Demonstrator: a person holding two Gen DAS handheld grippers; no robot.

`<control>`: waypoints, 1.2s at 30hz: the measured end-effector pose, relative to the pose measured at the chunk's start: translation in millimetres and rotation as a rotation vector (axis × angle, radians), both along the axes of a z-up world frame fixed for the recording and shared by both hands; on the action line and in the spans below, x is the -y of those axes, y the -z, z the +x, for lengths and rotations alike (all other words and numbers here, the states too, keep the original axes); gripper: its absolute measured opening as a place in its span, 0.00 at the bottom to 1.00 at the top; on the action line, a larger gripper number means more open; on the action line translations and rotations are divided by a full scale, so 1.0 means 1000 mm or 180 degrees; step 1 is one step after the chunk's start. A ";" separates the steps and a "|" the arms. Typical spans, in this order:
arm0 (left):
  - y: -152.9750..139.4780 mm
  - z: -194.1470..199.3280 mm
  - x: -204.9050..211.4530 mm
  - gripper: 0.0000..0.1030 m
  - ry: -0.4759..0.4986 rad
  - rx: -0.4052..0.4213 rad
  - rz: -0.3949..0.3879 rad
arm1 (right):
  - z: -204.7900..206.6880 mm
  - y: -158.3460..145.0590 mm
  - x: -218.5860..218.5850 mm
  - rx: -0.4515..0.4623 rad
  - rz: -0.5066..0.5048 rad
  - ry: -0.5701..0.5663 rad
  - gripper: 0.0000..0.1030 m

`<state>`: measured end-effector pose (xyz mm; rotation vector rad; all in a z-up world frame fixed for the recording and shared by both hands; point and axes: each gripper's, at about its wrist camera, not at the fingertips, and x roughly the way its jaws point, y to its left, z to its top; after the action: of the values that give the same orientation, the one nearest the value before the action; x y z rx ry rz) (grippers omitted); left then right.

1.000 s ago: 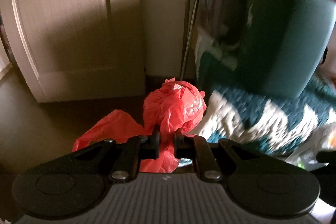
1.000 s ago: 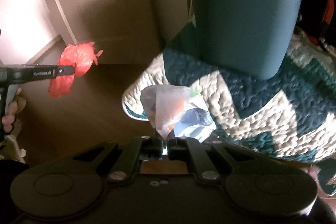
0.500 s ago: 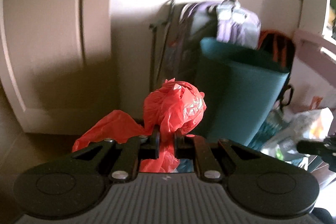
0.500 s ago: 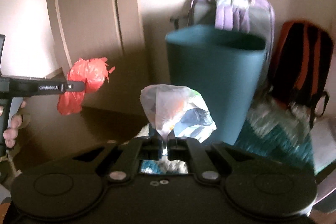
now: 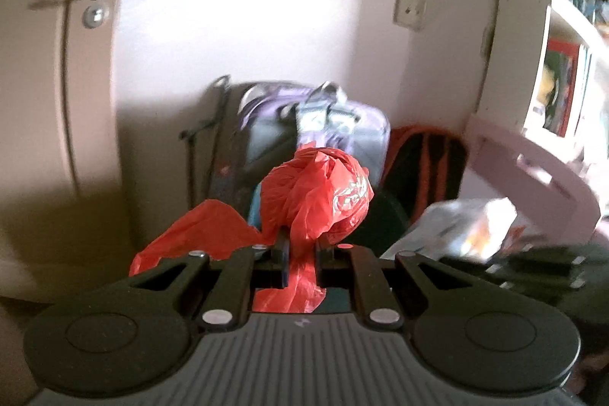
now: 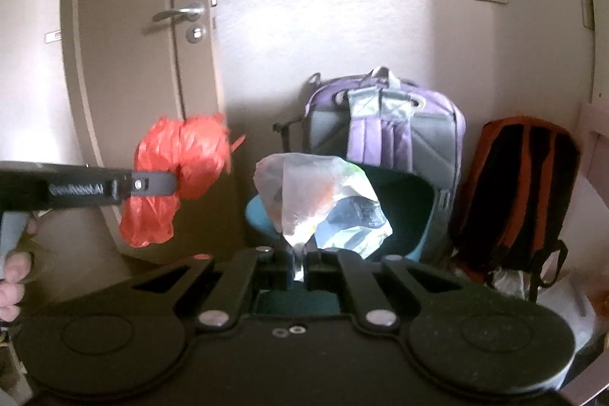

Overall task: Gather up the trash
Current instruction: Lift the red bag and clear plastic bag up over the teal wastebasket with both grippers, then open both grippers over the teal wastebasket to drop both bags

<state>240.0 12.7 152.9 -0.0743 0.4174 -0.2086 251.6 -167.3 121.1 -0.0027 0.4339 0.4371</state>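
White lettering on the left tongs (image 6: 173, 182), blurred, seems to read "GenRobot.AI"; nothing else is legible.

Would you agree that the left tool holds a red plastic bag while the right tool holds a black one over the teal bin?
Not quite: the right wrist view shows the right tool holding a clear plastic bag, not black. The left tool does hold the red plastic bag, by the teal bin.

A room in a home is shown. A door (image 6: 125, 37) with a lever handle (image 6: 179, 13) is seen beside backpacks (image 6: 384, 136) propped against the wall, near bookshelves (image 5: 571, 37).
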 end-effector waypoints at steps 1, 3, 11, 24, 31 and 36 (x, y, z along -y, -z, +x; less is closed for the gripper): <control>-0.006 0.007 0.004 0.11 0.0028 0.0020 -0.0040 | 0.005 -0.003 0.003 -0.0002 0.0003 0.0014 0.03; -0.014 0.021 0.011 0.11 0.0059 0.0042 -0.0095 | 0.017 -0.006 0.007 -0.0039 0.0005 0.0019 0.03; -0.005 0.086 0.041 0.11 0.0171 -0.0142 -0.0184 | 0.064 0.003 0.017 -0.0226 -0.0049 0.0047 0.04; 0.071 0.165 0.065 0.11 0.0173 -0.0646 0.0021 | 0.120 0.044 0.011 -0.0556 -0.0203 -0.0032 0.06; 0.099 0.184 0.066 0.11 0.0197 -0.0909 0.0168 | 0.136 0.061 0.006 -0.0741 -0.0289 -0.0093 0.16; 0.105 0.188 0.064 0.13 0.0167 -0.1010 0.0169 | 0.138 0.067 0.010 -0.0777 -0.0286 -0.0063 0.22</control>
<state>428.2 -51.5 47.9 -0.0442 0.7411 -0.2382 390.0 -177.1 54.4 -0.0409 0.6941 0.4389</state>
